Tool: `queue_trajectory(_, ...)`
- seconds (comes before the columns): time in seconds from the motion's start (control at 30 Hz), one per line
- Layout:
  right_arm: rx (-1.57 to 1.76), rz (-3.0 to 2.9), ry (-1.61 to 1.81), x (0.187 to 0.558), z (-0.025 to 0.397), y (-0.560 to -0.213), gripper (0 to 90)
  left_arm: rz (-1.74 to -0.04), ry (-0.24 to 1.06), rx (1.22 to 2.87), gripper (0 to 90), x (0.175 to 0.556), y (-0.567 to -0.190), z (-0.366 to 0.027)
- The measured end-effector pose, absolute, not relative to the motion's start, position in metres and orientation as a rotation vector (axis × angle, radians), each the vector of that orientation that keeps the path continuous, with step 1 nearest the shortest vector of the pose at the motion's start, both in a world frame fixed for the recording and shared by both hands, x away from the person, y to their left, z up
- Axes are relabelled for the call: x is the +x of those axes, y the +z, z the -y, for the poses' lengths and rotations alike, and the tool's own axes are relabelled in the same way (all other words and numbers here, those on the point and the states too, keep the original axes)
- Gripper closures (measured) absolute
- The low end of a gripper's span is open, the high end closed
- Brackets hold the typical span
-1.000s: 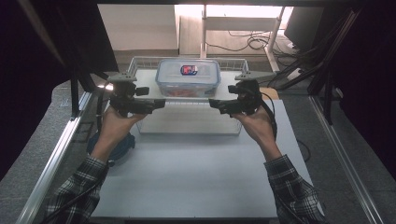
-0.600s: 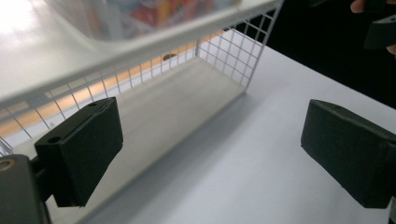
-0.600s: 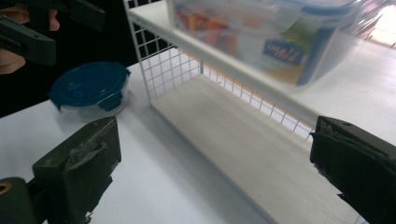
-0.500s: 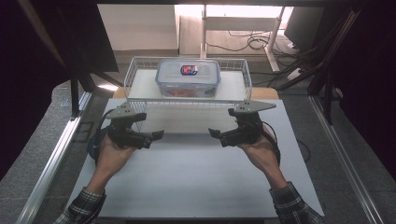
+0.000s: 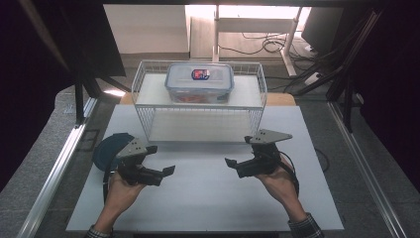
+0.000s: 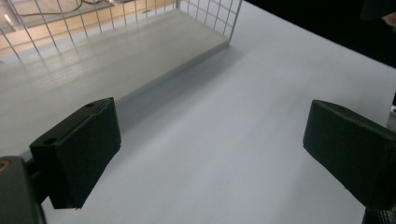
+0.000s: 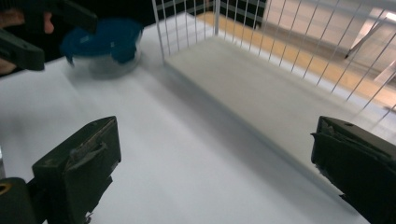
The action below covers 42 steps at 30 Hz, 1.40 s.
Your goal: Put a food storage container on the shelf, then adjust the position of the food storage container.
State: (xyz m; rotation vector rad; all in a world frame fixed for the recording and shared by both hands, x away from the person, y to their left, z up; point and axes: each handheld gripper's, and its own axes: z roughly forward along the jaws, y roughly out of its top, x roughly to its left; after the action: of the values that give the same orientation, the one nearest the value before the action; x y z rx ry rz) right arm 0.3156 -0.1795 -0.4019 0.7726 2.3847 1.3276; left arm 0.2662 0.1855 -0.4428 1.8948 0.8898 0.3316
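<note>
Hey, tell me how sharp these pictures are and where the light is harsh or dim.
High view: sharp, floor behind the wire rack overexposed, sides dark. Left gripper view: crisp jaws, a soft shadow along the rack's base. Right gripper view: the blue bowl smeared by blur, bright background washed out.

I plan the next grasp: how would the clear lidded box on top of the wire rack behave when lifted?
The clear lidded box looks rigid, so it probably keeps its shape. Its smooth plastic may be slippery. Contents show inside, so it may weigh somewhat; on the wire rack it seems stable.
</note>
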Motion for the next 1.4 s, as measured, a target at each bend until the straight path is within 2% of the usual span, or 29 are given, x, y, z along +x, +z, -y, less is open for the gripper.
queue_trajectory(0.5, 0.823, -2.371, 1.37, 0.282, 0.18, -0.439, 1.2, -0.872, 0.397, 1.921, 6.3, 0.233, -0.483, -0.187)
queue_trajectory(0.8, 0.832, -2.367, 1.327, 0.264, 0.188, -0.466, 1.2, -0.897, 0.359, 1.953, 6.4, 0.222, -0.505, -0.187)
queue_trajectory(1.17, 0.848, -2.395, 1.233, 0.256, 0.197, -0.49, 1.2, -0.908, 0.287, 1.969, 5.2, 0.225, -0.519, -0.188)
queue_trajectory(1.33, 0.843, -2.393, 1.23, 0.256, 0.196, -0.491, 1.2, -0.946, 0.339, 1.984, 3.8, 0.228, -0.518, -0.187)
queue_trajectory(1.4, 0.837, -2.394, 1.226, 0.257, 0.195, -0.491, 1.2, -0.953, 0.323, 1.973, 4.4, 0.232, -0.516, -0.188)
